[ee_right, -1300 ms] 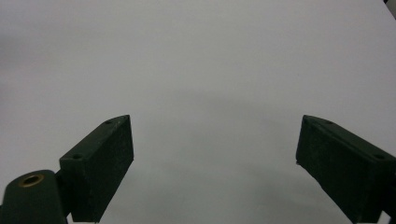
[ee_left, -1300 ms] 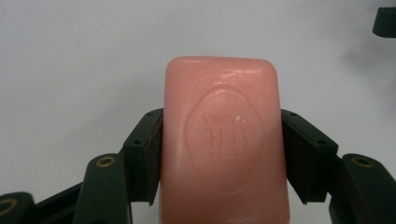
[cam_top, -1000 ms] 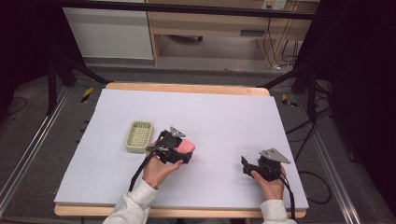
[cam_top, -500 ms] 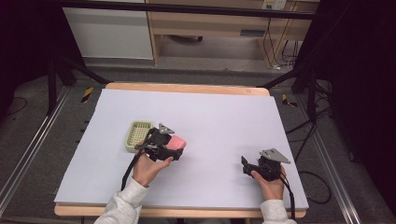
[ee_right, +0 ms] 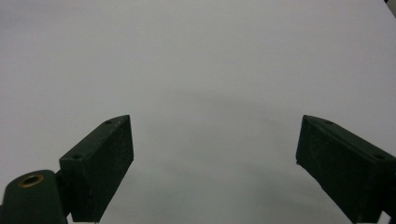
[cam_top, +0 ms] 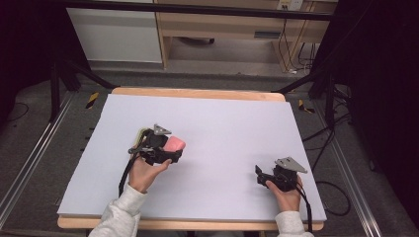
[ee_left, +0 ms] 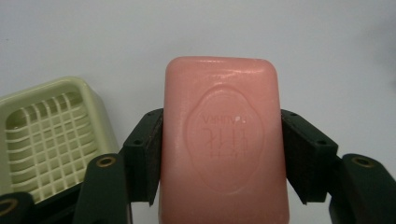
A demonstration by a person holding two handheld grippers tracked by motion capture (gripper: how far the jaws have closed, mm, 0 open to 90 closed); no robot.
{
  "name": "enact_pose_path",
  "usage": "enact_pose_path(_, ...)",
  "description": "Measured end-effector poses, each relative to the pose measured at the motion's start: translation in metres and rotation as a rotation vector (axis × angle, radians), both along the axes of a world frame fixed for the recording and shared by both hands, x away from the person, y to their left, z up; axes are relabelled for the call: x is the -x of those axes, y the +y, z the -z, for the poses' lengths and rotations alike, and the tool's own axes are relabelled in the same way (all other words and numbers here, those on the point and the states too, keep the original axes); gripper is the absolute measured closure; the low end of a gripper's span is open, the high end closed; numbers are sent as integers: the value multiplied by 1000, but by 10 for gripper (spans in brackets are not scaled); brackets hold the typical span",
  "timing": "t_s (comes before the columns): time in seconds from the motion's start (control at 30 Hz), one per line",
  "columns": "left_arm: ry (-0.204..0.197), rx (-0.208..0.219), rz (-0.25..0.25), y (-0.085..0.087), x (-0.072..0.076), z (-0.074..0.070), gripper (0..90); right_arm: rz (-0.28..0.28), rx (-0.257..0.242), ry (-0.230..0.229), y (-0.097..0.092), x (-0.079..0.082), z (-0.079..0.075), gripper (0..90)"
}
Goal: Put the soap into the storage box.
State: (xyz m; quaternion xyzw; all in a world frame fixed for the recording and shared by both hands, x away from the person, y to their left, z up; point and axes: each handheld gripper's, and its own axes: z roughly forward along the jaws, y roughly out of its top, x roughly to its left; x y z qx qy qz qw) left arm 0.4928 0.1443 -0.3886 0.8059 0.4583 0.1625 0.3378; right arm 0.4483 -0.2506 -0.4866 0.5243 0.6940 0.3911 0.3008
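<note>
Left gripper (ee_left: 219,154) clenched on pink soap bar (ee_left: 222,140) by long sides, raised above table (cam_top: 222,118) toward left edge, soap dish (ee_left: 51,140) just beside; lower soap flat into dish grid before releasing; right gripper (ee_right: 212,163) released, near front right corner

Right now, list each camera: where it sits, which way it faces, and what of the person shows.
High view: above the person's side, looking forward and down on the table; both forearms, left gripper, right gripper.
Left gripper view: on the left gripper, looking along its jaws clamping the pink soap, green soap dish beside.
Right gripper view: on the right gripper, jaws apart over bare table.
Shared: the soap also shows in the high view.
</note>
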Motion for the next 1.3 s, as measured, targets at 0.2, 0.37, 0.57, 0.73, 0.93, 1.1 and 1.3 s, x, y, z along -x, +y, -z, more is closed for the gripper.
enact_pose_path(0.2, -6, 0, -34, 13, -5, -3, 373, -1, 0, 0, 0, 0, 0, 114)
enact_pose_path(0.37, -7, -2, -60, 21, -10, -4, 373, 0, 0, 0, 0, 0, 0, 114)
enact_pose_path(0.57, -6, 1, -93, 32, -15, -5, 373, 0, -4, 4, 0, 0, 0, 114)
enact_pose_path(0.73, -4, -3, -122, 41, -19, -4, 373, 0, -3, 2, 0, 0, 0, 114)
enact_pose_path(0.93, -2, 1, -152, 51, -25, -4, 372, 0, -2, 1, 0, 0, 0, 114)
enact_pose_path(1.1, 0, 10, -175, 58, -31, 0, 373, 0, -4, 3, 0, 0, 0, 114)
enact_pose_path(1.3, 3, 10, -195, 62, -37, 3, 373, -2, -4, 4, 0, 0, 0, 114)
